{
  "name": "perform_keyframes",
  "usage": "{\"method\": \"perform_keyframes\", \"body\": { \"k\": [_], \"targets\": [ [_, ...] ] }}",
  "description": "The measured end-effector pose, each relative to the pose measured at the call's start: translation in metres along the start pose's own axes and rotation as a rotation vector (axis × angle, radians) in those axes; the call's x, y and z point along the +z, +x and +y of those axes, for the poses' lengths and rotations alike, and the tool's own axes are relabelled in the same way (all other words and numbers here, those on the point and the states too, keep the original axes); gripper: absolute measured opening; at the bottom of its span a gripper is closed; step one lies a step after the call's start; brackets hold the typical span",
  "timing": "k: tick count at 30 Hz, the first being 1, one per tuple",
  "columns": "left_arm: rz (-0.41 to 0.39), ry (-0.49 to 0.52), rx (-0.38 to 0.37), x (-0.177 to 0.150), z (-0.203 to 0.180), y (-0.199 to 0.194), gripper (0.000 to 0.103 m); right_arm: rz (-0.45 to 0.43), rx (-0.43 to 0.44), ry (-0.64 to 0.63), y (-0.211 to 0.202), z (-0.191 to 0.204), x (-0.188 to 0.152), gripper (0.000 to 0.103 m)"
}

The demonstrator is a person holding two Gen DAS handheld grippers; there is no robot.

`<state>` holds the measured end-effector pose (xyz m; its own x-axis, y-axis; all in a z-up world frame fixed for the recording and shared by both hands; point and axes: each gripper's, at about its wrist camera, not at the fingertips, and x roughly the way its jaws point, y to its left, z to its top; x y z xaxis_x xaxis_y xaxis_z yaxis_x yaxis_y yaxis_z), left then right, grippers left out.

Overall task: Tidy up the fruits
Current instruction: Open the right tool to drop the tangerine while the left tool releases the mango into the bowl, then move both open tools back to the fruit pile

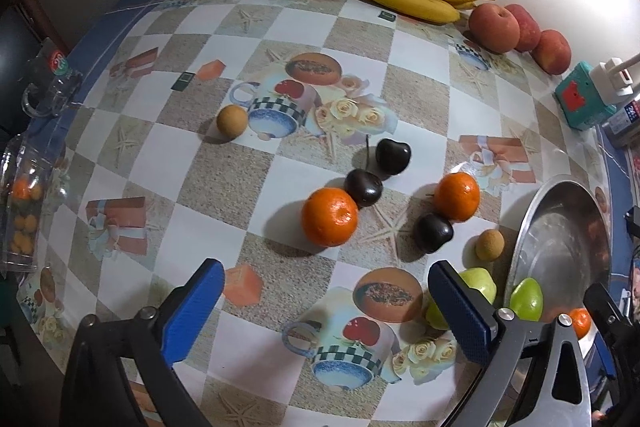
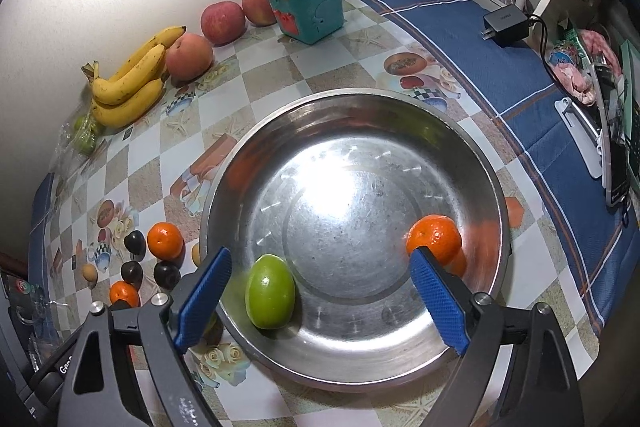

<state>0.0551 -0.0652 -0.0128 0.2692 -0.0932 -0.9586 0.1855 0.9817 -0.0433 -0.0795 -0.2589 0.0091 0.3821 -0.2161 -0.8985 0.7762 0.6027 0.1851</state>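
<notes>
Inside the round steel bowl (image 2: 472, 163), near the bench's front edge, an oval green fruit (image 2: 270, 291) and one orange mandarin (image 2: 434, 235) are already placed. Two mandarins (image 1: 329, 215), dark plums (image 1: 363, 187) and small brown fruits (image 1: 489, 245) are left outside. Both the left gripper (image 1: 326, 291) and right gripper (image 2: 322, 287) are released, empty.

A green fruit (image 2: 270, 297) and a mandarin (image 2: 434, 237) lie apart inside the steel bowl (image 2: 360, 379); two mandarins (image 1: 329, 217), three dark plums (image 1: 363, 187) sit loose on the surface (image 1: 280, 27).
</notes>
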Motion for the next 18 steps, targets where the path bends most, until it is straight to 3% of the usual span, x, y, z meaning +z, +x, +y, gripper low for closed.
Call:
{"method": "perform_keyframes", "body": {
  "k": [3,12,18],
  "targets": [
    [-0.005,-0.005,0.004,0.001,0.003,0.001,0.103,-0.008,-0.001,-0.006,0.000,0.001,0.000,0.102],
    [-0.017,0.029,0.002,0.002,0.001,-0.002,0.103,-0.038,-0.002,-0.037,-0.003,0.008,-0.002,0.102],
    [-0.033,0.009,0.015,0.006,0.014,-0.005,0.103,-0.018,0.059,-0.062,0.000,0.022,-0.007,0.102]
  ]
}}
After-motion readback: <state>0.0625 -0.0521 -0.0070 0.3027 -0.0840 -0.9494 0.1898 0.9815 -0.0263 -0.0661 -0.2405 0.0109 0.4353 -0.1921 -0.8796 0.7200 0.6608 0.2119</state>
